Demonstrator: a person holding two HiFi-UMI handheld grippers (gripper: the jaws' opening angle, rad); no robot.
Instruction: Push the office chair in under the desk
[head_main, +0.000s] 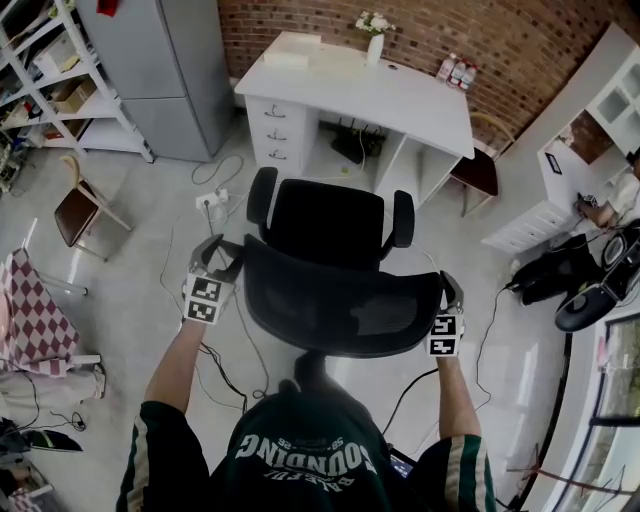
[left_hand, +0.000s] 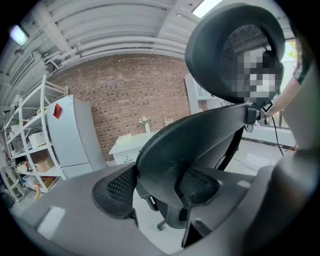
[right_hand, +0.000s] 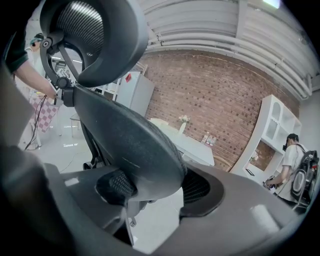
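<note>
The black office chair (head_main: 330, 225) stands on the floor in front of the white desk (head_main: 400, 100), its seat facing the desk's knee space. Its mesh backrest (head_main: 345, 305) is just below me in the head view. My left gripper (head_main: 228, 262) is shut on the backrest's left edge and my right gripper (head_main: 447, 290) on its right edge. In the left gripper view the backrest rim (left_hand: 170, 155) sits between the two black pads (left_hand: 114, 191), with the headrest (left_hand: 235, 45) above. The right gripper view shows the rim (right_hand: 135, 145) clamped between that gripper's pads (right_hand: 116, 186).
A grey cabinet (head_main: 165, 70) and a shelf rack (head_main: 50, 80) stand left of the desk. A wooden chair (head_main: 85, 205) is at the left, another seat (head_main: 480, 170) right of the desk. A power strip with cables (head_main: 213, 200) lies near the chair's left. A person (right_hand: 291, 160) stands at the right.
</note>
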